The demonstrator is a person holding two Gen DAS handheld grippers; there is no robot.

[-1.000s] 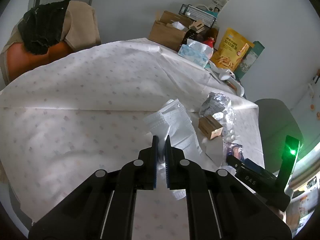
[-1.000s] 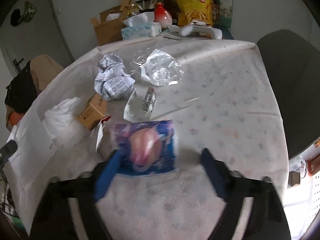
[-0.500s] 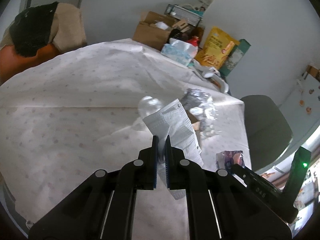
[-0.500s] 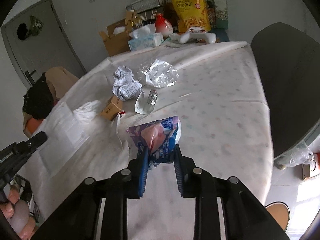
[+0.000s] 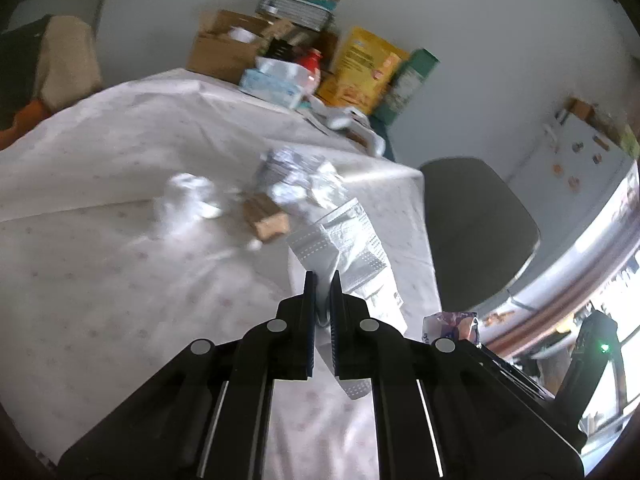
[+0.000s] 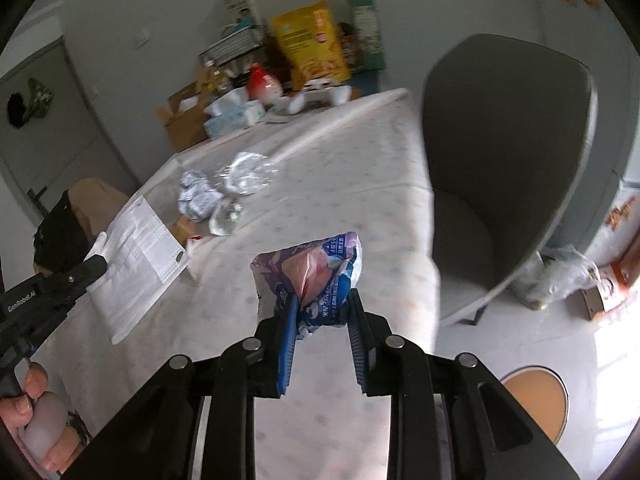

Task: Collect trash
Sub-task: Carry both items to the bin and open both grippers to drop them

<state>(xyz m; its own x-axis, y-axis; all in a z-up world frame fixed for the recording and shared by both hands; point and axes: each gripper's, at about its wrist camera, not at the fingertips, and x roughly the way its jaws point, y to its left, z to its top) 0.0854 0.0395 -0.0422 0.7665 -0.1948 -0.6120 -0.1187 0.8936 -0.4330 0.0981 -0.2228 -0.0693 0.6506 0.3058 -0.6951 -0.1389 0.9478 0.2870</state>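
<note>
My left gripper [image 5: 322,280] is shut on a white printed plastic wrapper [image 5: 352,244] and holds it above the table; it also shows in the right wrist view [image 6: 136,256]. My right gripper [image 6: 322,300] is shut on a purple and pink snack wrapper [image 6: 316,276], lifted above the table's right part; it also shows in the left wrist view [image 5: 450,326]. On the white tablecloth [image 5: 100,200] lie a crumpled foil wrapper [image 5: 292,176], a small cardboard box [image 5: 266,218], crumpled clear plastic [image 5: 186,200] and a clear bag [image 6: 248,168].
A grey chair [image 6: 508,152] stands right of the table. At the table's far end are a cardboard box [image 5: 224,46], a tissue pack [image 5: 276,80], a yellow snack bag [image 5: 364,72] and a green carton [image 5: 408,80]. A round wooden stool [image 6: 536,400] and bags [image 6: 560,276] sit on the floor.
Both grippers have lifted and swung to the right with their wrappers. The white wrapper is off the table, and the right gripper closed on the purple wrapper and raised it.
</note>
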